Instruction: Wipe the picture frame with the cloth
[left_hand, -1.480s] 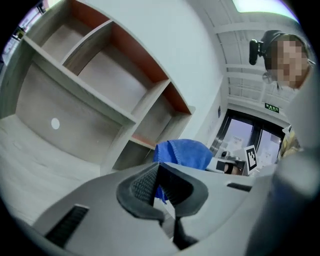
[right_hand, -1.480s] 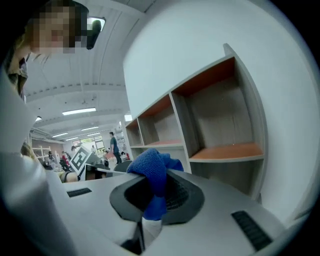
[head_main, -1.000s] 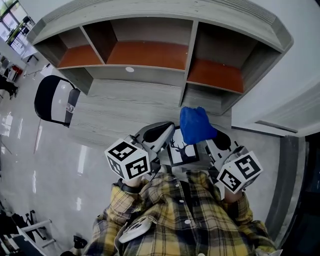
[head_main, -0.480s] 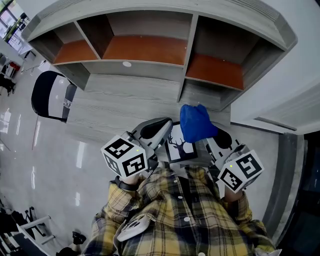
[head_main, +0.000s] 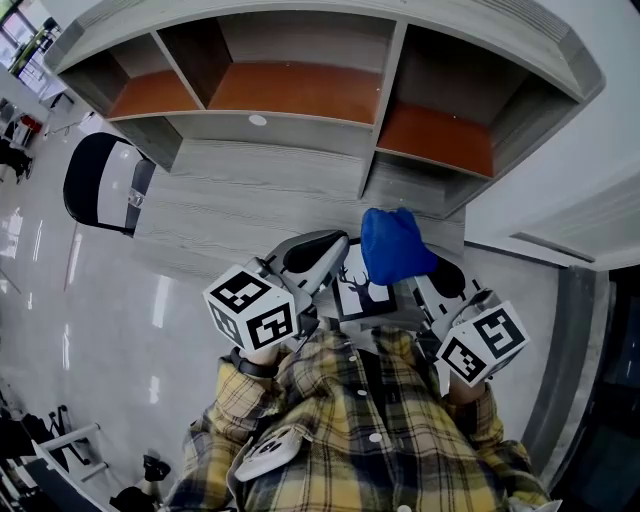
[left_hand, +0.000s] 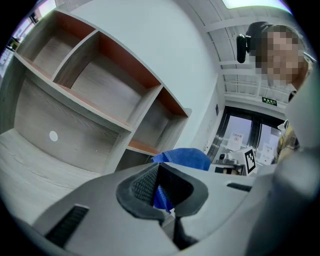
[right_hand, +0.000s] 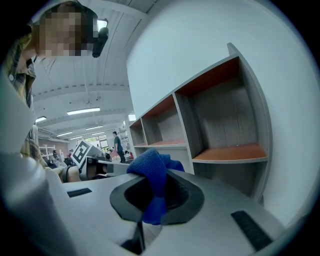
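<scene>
Right tool (head_main: 440, 283) clamps cloth (head_main: 393, 247) beside picture frame (head_main: 358, 292).

Two grippers (head_main: 325, 268) (head_main: 437, 282), one blue cloth (head_main: 395, 245), one picture frame (head_main: 362, 290), one shelf unit (head_main: 290, 128), one chair (head_main: 100, 190).

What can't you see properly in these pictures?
1. Head view: the cloth covers the picture frame's upper right corner.
2. Left claw view: the left claw's grey body hides nearly all of the frame it grips.
3. Right claw view: the right claw, shut on the cloth, blocks everything below it.
4. Right claw view: the people far back are too small to make out.
</scene>
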